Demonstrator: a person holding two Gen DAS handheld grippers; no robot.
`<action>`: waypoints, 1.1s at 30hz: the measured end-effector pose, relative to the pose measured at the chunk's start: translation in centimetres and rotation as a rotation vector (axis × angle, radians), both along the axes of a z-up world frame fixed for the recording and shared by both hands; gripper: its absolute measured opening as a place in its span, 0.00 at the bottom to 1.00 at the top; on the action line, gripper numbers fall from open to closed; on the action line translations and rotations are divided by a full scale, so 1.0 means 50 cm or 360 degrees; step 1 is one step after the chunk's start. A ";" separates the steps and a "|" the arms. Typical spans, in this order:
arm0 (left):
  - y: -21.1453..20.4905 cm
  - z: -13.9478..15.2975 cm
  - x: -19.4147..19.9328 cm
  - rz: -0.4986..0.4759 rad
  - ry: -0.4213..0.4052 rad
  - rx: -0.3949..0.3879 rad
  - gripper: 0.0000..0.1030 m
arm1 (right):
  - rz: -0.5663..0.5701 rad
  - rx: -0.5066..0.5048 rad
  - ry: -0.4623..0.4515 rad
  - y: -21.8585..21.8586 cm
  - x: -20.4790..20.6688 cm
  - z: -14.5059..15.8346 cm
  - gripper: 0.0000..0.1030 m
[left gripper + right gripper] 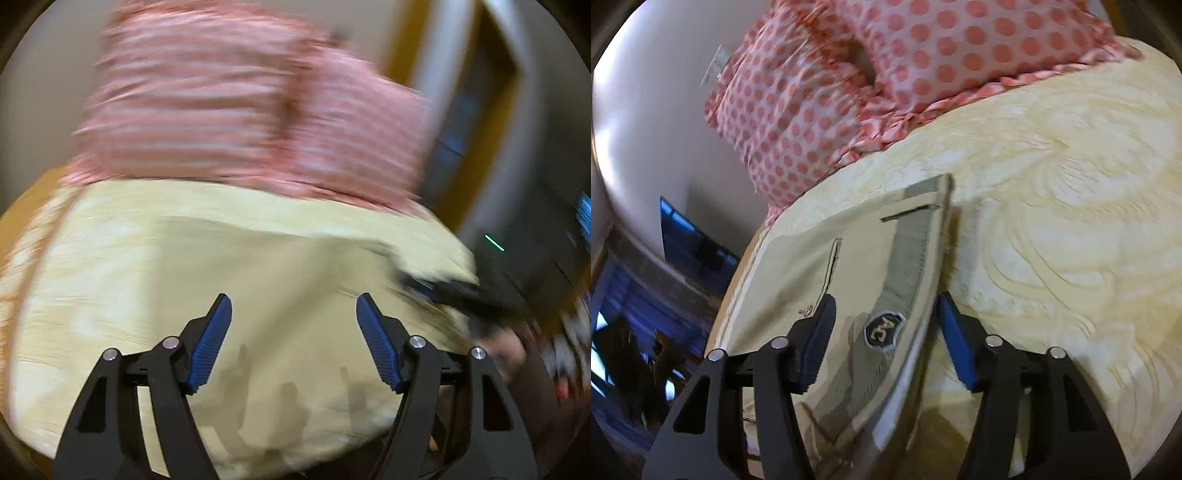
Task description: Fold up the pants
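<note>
Beige pants [857, 266] lie on a cream quilted bedspread [1052, 229], waistband with a grey inner lining and a dark oval label [882, 329] towards me. My right gripper [886, 314] is open, its blue pads on either side of the waistband edge, not closed on it. In the blurred left wrist view, the pants [280, 314] spread below my left gripper [293, 306], which is open and empty above the cloth. The other gripper [461, 291] shows as a dark blur at the right of that view.
Pink polka-dot pillows [886, 74] with ruffled edges lie at the head of the bed, also in the left wrist view [240, 110]. A white wall [657, 110] is at the left. The bed's edge drops off at the left, with dark furniture [646, 332] below.
</note>
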State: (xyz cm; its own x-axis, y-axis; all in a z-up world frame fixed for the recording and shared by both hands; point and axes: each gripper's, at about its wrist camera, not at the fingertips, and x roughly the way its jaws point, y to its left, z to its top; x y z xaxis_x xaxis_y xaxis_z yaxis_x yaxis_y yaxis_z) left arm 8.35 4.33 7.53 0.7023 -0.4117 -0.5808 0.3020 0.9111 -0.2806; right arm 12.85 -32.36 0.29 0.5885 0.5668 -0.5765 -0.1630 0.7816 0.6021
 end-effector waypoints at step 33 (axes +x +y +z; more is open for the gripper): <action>0.014 -0.114 0.575 0.0182 0.0468 0.0099 0.20 | -0.0092 -0.0136 0.0108 -0.008 0.365 0.018 0.19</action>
State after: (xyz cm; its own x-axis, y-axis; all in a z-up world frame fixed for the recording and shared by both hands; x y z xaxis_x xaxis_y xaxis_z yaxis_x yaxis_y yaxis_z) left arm 37.09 5.04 1.85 0.5401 -0.2973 -0.7873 0.1110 0.9525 -0.2835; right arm 31.12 -32.73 1.20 0.5765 0.4804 -0.6609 -0.0774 0.8374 0.5411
